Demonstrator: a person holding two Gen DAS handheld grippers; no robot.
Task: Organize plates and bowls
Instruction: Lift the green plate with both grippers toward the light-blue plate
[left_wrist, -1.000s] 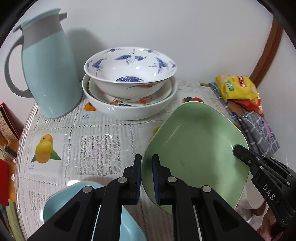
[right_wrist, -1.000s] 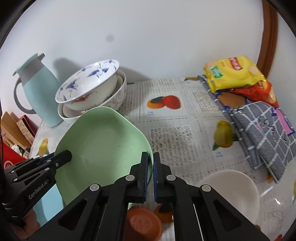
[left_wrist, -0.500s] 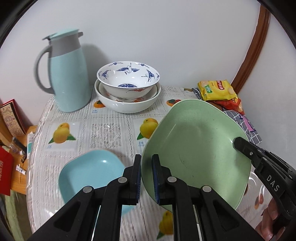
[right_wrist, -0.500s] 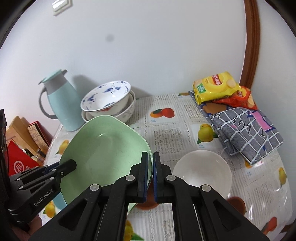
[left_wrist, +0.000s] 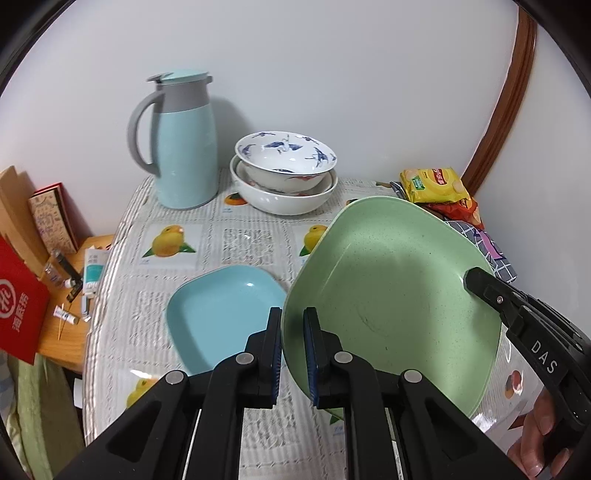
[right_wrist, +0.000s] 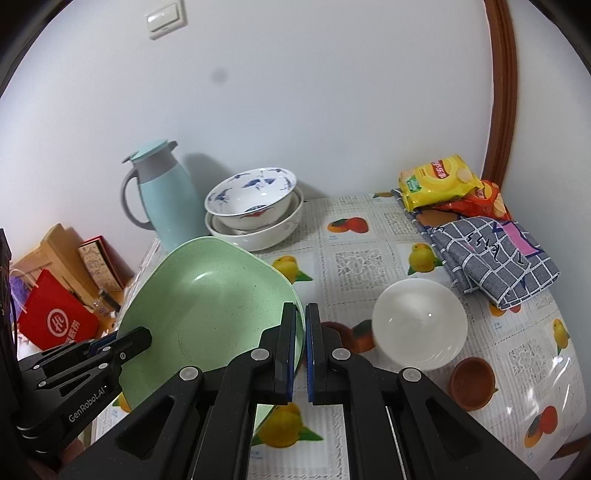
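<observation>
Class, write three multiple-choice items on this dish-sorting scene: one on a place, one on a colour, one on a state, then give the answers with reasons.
1. Where is the blue-patterned bowl?
A. nested in a white bowl
B. on the checked cloth
C. inside the jug

2. What colour is the plate lying flat on the table?
A. red
B. light blue
C. black

3. How is the green plate held?
A. lying free
B. one gripper only
C. both grippers clamp its rim

Answers: A, it sits in the white bowl; B, the light blue plate; C, left gripper and right gripper pinch opposite edges.
</observation>
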